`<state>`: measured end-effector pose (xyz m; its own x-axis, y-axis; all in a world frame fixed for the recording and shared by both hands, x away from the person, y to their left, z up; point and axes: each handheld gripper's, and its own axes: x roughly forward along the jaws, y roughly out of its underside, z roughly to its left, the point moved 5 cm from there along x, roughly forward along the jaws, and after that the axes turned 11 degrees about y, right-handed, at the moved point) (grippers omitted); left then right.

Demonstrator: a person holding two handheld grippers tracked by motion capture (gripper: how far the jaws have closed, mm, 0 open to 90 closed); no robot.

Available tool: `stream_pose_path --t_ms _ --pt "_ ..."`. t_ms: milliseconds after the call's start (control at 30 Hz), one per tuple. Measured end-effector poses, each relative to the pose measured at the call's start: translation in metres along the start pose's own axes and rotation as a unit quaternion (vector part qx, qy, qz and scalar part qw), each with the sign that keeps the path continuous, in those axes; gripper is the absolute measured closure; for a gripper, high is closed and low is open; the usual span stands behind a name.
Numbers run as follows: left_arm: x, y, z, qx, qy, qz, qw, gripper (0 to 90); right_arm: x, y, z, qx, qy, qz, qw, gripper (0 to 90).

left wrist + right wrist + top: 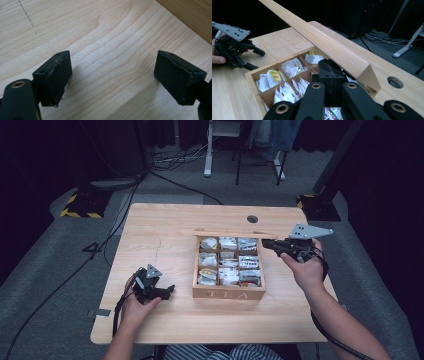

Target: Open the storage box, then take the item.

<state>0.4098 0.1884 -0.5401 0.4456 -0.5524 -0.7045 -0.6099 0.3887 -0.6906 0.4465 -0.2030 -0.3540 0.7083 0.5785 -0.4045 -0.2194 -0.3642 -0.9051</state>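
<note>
pale wood-grain table top [165, 232]; light brown wooden tea box [228, 293] lettered "tea"; white paper tea sachets [228, 262], some with yellow labels [275, 75]; matte black two-jaw grippers [169, 291], grey plate [310, 231]; black-and-yellow hazard-striped base [80, 213]; grey carpet floor [45, 265].

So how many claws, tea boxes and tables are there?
Claws: 2, the left claw open, the right claw shut.
Tea boxes: 1, the wooden tea box, its lid up.
Tables: 1, the wooden table.
Total: 4.
</note>
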Motion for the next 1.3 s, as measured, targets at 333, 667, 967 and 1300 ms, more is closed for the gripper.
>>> stream_pose_path --t_ms 333,667,967,1300 --pt "0.001 0.0 0.0 -0.002 -0.002 -0.002 1.0 15.2 0.006 -0.006 -0.006 -0.004 0.013 -0.002 0.9999 90.0" --pt "0.0 0.0 0.0 -0.002 -0.002 -0.002 1.0 15.1 0.008 -0.011 -0.009 -0.005 0.02 -0.002 0.9998 90.0" --pt "0.001 0.0 0.0 -0.009 -0.009 -0.003 0.9999 15.0 0.01 -0.014 -0.011 -0.006 0.02 -0.001 0.9998 90.0" --pt "-0.018 -0.002 -0.005 -0.027 0.003 0.005 0.9996 32.0 0.01 -0.014 -0.011 -0.005 0.016 0.002 0.9999 90.0"
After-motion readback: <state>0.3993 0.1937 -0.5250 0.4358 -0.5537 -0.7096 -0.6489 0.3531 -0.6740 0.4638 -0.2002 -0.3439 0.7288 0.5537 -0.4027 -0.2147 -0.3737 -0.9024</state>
